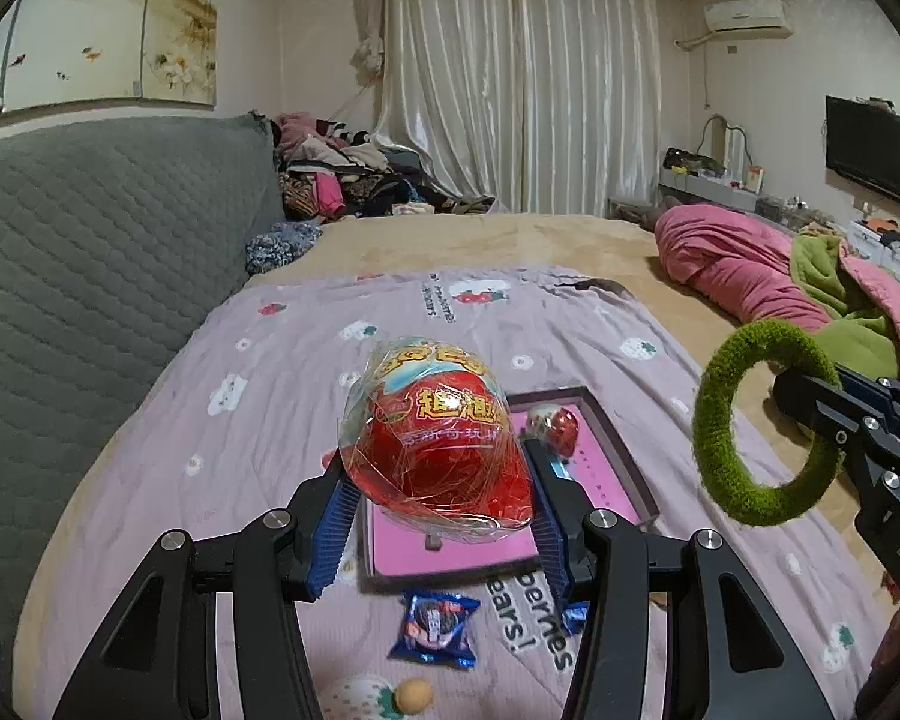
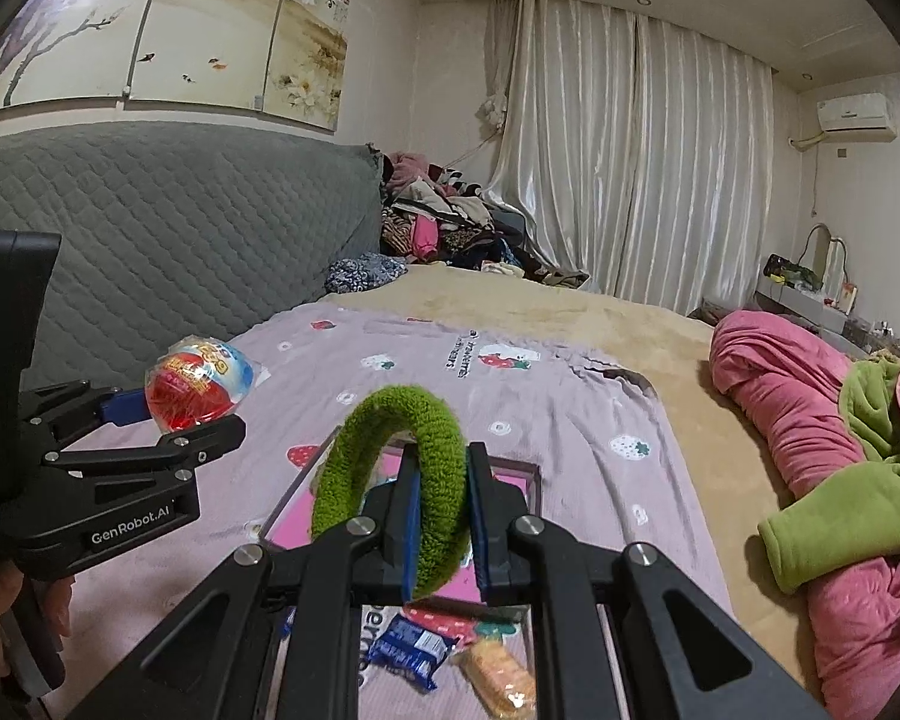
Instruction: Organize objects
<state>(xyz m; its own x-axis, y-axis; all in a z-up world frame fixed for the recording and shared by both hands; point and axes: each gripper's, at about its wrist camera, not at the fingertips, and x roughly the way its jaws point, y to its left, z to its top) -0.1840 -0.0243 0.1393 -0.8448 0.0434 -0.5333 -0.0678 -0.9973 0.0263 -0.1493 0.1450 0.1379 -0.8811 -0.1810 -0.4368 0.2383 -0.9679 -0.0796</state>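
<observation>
My left gripper (image 1: 438, 480) is shut on a big red toy egg (image 1: 438, 438) wrapped in clear foil and holds it above a pink shallow box (image 1: 606, 468) on the lilac sheet. A small red-and-white egg (image 1: 555, 429) lies in that box. My right gripper (image 2: 444, 516) is shut on a fuzzy green ring (image 2: 390, 480), held upright above the same pink box (image 2: 294, 531). The ring (image 1: 750, 420) and the right gripper also show at the right in the left wrist view. The egg (image 2: 201, 384) and left gripper show at the left in the right wrist view.
Blue snack packets (image 1: 438, 630) (image 2: 408, 648), a biscuit packet (image 2: 498, 675) and a small round toy (image 1: 414, 696) lie on the sheet in front of the box. A grey headboard (image 1: 90, 270) stands left. Pink and green bedding (image 2: 840, 480) is heaped at the right.
</observation>
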